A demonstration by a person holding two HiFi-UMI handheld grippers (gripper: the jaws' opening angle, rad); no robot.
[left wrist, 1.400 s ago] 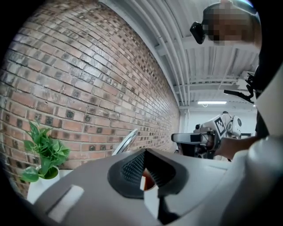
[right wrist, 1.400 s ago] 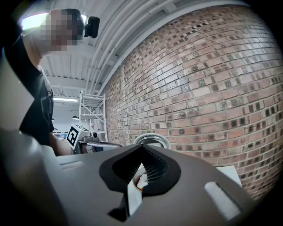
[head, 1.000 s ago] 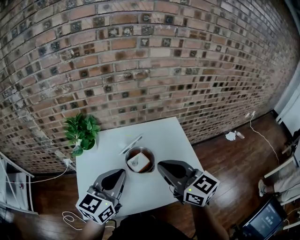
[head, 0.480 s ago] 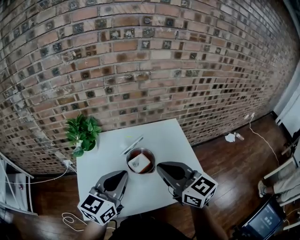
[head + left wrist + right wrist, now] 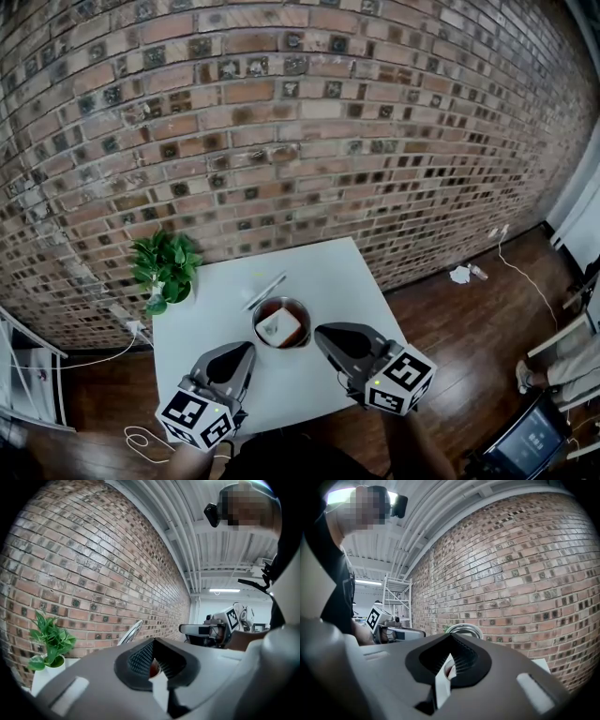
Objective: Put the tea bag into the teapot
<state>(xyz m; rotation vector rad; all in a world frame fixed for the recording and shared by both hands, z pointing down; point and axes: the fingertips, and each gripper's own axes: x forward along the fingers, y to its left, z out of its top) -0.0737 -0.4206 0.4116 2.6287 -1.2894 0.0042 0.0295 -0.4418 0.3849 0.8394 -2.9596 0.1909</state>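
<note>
Right tool (image 5: 449, 641), jaws together, round metal lid (image 5: 463, 630) beyond, brick wall (image 5: 511, 573) behind, left tool (image 5: 418, 633) at left

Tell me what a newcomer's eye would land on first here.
The huge brick wall fills the background. Below it, on the small white table, sits an open teapot of dark tea with a pale tea bag in it. The left tool and right tool, both shut and empty, flank it from the near edge, and a green potted plant marks the table's far left corner.
</note>
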